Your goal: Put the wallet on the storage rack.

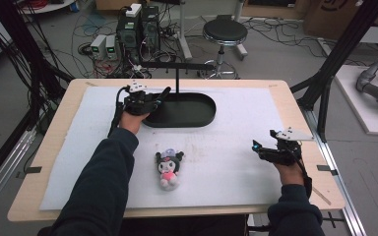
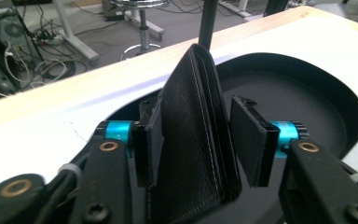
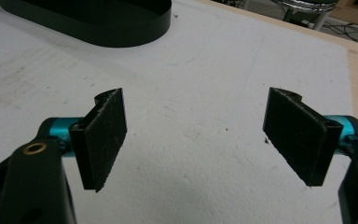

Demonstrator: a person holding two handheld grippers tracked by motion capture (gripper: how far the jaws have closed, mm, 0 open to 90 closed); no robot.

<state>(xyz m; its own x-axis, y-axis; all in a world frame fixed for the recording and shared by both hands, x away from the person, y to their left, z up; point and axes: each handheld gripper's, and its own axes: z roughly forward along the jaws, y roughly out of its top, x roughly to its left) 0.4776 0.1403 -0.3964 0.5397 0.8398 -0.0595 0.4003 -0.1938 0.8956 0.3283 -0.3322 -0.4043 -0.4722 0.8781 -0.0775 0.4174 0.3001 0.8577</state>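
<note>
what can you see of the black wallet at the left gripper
The wallet is black, with a grained leather look and pale stitching along its edges. It is folded and stands on end, fold uppermost, between the left gripper's jaws over the near end of the black oval tray. One pad lies against it; the other stands clear.

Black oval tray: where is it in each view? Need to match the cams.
High view: black oval tray upper centre, by the left gripper.
Left gripper view: right half, behind the wallet.
Right gripper view: top left.
Shared landmark: white mat.
</note>
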